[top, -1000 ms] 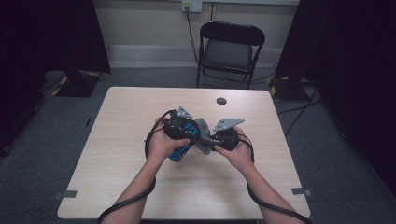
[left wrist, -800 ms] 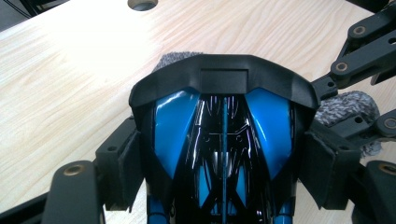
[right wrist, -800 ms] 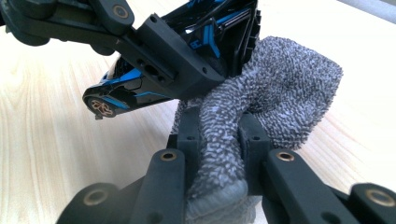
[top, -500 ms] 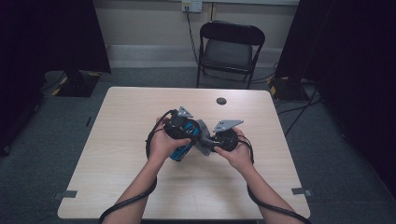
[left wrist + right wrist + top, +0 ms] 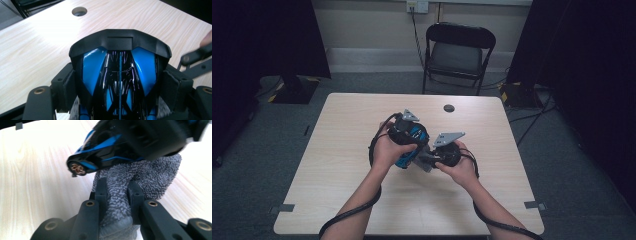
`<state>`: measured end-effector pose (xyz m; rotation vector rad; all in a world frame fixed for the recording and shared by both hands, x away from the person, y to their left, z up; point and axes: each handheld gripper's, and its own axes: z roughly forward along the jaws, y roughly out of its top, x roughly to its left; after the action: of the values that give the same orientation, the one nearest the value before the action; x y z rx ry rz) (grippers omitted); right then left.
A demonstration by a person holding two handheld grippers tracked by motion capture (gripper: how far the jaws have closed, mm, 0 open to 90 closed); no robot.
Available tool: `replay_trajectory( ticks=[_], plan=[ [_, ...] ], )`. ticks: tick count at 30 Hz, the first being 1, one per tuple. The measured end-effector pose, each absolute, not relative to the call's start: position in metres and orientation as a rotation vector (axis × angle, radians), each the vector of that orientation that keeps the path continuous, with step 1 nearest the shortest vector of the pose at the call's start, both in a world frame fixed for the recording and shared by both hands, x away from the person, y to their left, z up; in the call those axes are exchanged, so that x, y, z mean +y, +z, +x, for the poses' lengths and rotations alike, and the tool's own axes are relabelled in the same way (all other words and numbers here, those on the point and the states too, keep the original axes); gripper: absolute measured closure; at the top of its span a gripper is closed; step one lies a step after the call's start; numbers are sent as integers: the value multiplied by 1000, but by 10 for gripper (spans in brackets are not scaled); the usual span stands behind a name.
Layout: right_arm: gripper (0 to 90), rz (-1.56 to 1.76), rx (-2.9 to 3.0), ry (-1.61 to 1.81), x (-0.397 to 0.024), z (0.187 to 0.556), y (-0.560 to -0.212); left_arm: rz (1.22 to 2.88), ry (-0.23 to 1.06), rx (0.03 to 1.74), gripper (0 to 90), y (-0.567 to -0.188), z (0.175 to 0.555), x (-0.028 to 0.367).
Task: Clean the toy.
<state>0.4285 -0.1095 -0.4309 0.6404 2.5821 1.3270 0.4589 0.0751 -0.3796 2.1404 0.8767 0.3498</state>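
Observation:
A glossy blue and black toy car [image 5: 120, 75] sits between the two black jaws of my left gripper [image 5: 120, 85], whose pads press on its sides. From above, the car [image 5: 414, 134] is held over the middle of the table by the left gripper [image 5: 416, 140]. My right gripper [image 5: 118, 192] is shut on a grey terry cloth [image 5: 147, 175], which lies against the underside of the car [image 5: 112, 147]. In the high view the right gripper [image 5: 432, 157] and the cloth [image 5: 424, 164] meet the car from the right.
The light wooden table [image 5: 347, 135] has a round cable hole [image 5: 448, 108] near its far edge, also seen as the hole [image 5: 79, 11] beyond the car. A black folding chair [image 5: 457, 50] stands behind the table. Cables trail from both grippers toward the near edge.

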Motion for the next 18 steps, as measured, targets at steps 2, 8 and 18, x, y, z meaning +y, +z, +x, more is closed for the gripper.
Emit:
replay_trajectory(
  ticks=[2,8,18],
  plan=[
    [751,634,2585,1328,-108,427,-432,2142,345,881,256,-380,460,75],
    [751,630,2610,1334,-103,424,-440,2140,322,906,255,-386,465,77],
    [751,591,2658,1334,-93,419,-449,2132,313,914,256,-384,470,74]
  ],
)
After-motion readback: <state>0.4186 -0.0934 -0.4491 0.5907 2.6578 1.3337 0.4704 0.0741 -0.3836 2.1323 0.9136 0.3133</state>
